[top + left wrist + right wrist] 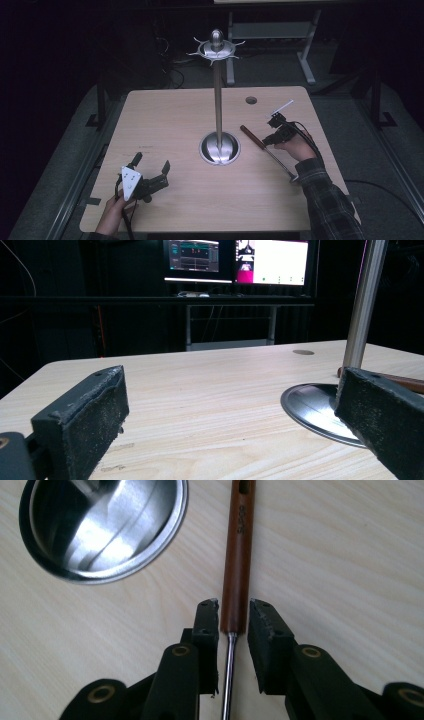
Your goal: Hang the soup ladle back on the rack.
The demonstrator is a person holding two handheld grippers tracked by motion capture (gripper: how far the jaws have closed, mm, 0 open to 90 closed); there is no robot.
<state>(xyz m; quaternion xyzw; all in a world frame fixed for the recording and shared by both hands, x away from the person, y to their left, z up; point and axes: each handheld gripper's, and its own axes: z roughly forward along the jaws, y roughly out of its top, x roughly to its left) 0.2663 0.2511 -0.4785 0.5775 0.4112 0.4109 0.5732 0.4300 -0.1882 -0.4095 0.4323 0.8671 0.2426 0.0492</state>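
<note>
my right gripper straddles the wooden handle of the utensil lying on the table beside the stand's base, jaws narrow, pads not pressing. my left gripper rests wide open, empty.

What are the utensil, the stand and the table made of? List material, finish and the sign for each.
Utensil: handle looks like varnished reddish-brown wood, smooth and glossy; shaft bright metal.
Stand: polished metal, probably steel, with mirror-like reflections on its base.
Table: pale wood or wood-look laminate, matte, with visible grain lines.
</note>
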